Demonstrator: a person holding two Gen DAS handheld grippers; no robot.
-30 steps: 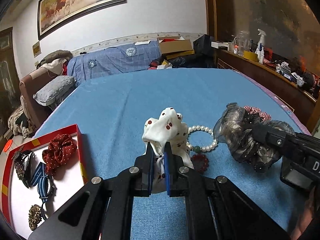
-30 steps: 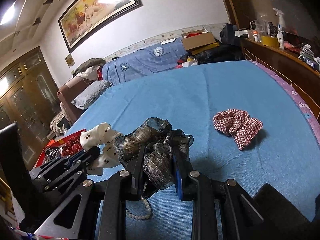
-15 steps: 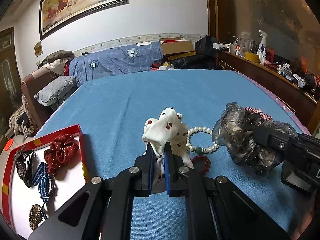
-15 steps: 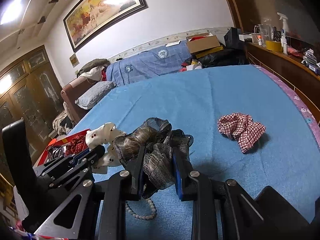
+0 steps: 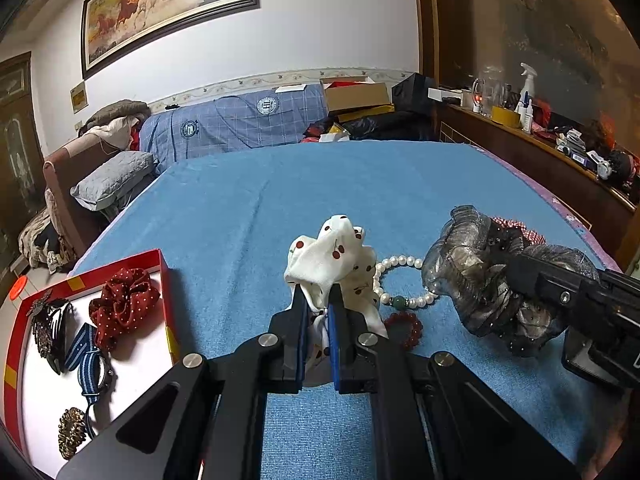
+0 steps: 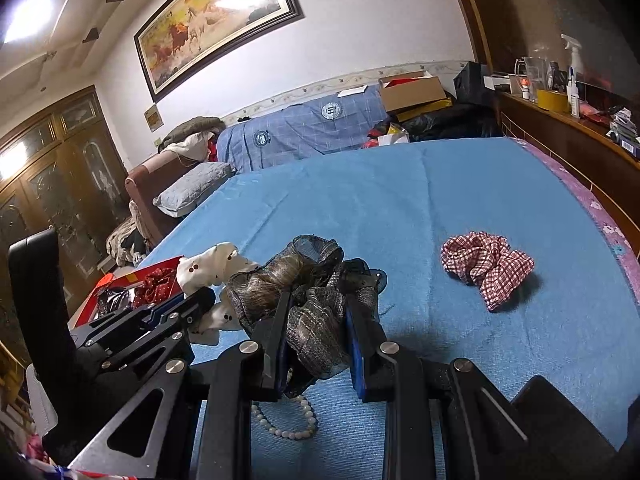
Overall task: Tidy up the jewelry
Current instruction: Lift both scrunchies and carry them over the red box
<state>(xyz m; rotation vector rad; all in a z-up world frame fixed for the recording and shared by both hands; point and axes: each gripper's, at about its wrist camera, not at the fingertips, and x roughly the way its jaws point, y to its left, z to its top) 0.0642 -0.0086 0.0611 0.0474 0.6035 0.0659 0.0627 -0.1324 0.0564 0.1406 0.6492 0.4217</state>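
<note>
My left gripper (image 5: 318, 300) is shut on a white scrunchie with red cherries (image 5: 332, 256), held just above the blue bedspread. My right gripper (image 6: 318, 300) is shut on a grey-brown gauzy scrunchie (image 6: 316, 320); that scrunchie (image 5: 468, 276) shows at the right of the left wrist view. A pearl bracelet (image 5: 400, 280) and a dark red bead bracelet (image 5: 404, 328) lie on the spread between the two. A red-and-white checked scrunchie (image 6: 488, 268) lies to the right. A red-rimmed white tray (image 5: 132, 360) at the left holds a red dotted scrunchie (image 5: 124, 308), a striped watch and hair clips.
The blue bedspread (image 6: 400, 192) stretches far ahead. A wooden ledge (image 5: 540, 160) with bottles runs along the right side. A grey pillow (image 5: 112, 180) and a brown sofa lie off the left edge, with a blue-covered pile and boxes at the far end.
</note>
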